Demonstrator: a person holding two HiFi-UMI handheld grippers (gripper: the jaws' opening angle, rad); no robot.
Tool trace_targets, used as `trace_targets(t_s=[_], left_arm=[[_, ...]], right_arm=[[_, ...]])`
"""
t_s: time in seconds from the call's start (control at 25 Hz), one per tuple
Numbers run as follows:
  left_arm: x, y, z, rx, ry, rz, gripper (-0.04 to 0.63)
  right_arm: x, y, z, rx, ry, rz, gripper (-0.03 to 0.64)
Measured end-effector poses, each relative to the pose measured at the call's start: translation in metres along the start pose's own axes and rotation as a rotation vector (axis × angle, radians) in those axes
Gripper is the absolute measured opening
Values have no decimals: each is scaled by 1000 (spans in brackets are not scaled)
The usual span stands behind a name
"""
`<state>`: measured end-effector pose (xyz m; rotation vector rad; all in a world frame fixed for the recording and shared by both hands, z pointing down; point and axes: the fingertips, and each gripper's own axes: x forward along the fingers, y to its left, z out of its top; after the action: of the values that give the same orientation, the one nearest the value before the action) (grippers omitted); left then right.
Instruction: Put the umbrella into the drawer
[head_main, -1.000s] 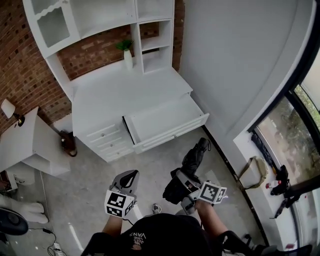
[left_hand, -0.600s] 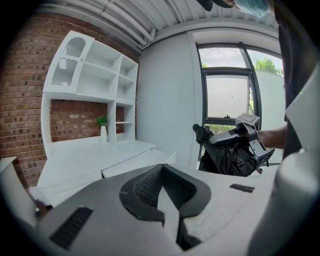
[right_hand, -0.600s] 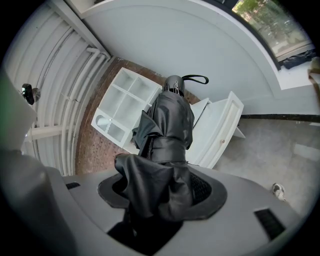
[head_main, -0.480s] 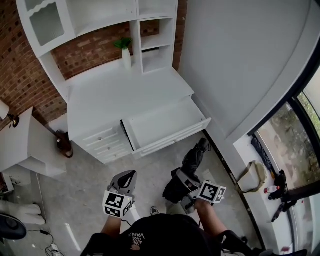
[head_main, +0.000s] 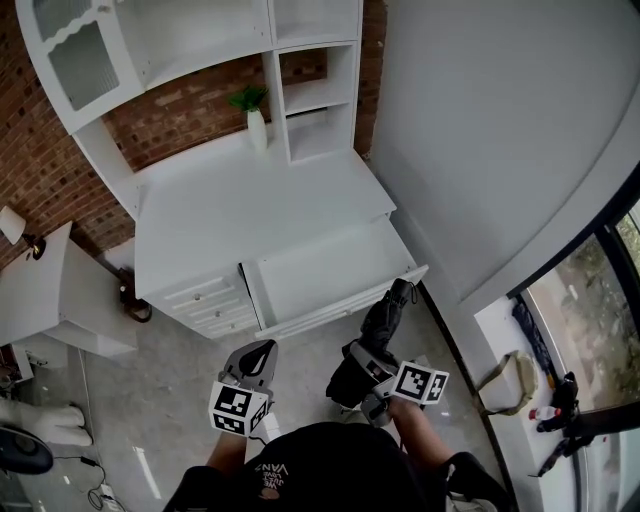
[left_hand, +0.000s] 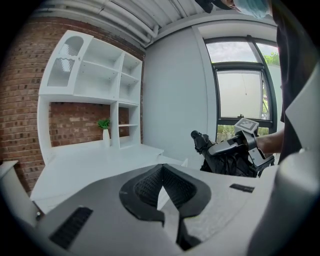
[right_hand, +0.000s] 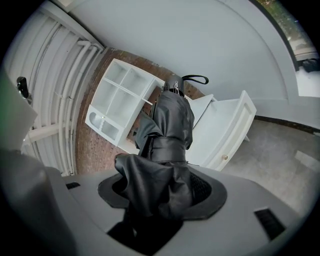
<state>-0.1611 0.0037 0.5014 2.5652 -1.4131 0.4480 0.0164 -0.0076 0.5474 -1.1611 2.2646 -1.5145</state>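
Umbrella (right_hand: 169, 131), black and folded, with a band wrapped round its middle, sits clamped in the right tongs (right_hand: 162, 195). The jaws stand wide and press on the bunched cloth at its near end. From there the umbrella (head_main: 378, 328) reaches forward and away from the person. Its knobbed end, with a thin wrist loop, points toward the drawer (right_hand: 227, 127). In the head view that far end lies just at the right corner of the drawer's front panel (head_main: 345, 312), outside the drawer and above the grey floor (head_main: 160, 400). The right tongs (head_main: 360, 362) are low, close in front of the person.

The left tongs (left_hand: 161, 186) have their jaws together, with nothing between the dark pads. In the head view the left tongs (head_main: 256, 352) hang beside the right pair, apart from the umbrella, and point toward the drawer front.

The drawer is pulled well out of a white desk, and its white bottom faces up. To its left is a stack of small shut drawers (head_main: 205, 298) with round knobs. The desk's surface (head_main: 250, 200) carries a white shelf unit (head_main: 310, 90) at the back and a green plant in a white vase (head_main: 256, 118). A brick wall (head_main: 180, 105) shows behind the shelves. A plain pale wall (head_main: 480, 120) runs along the right.
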Motion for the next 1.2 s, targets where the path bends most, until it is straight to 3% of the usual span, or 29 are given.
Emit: trace_targets(t_s=[0.32, 0.68, 1.2], left_arm=[[74, -10, 24, -11, 1, 65, 6], [121, -9, 34, -32, -2, 93, 6], [176, 63, 41, -40, 22, 48, 6]], right_arm=[[31, -46, 69, -12, 82, 22, 249], [62, -81, 112, -26, 150, 9, 249], [146, -116, 141, 54, 119, -93, 249]])
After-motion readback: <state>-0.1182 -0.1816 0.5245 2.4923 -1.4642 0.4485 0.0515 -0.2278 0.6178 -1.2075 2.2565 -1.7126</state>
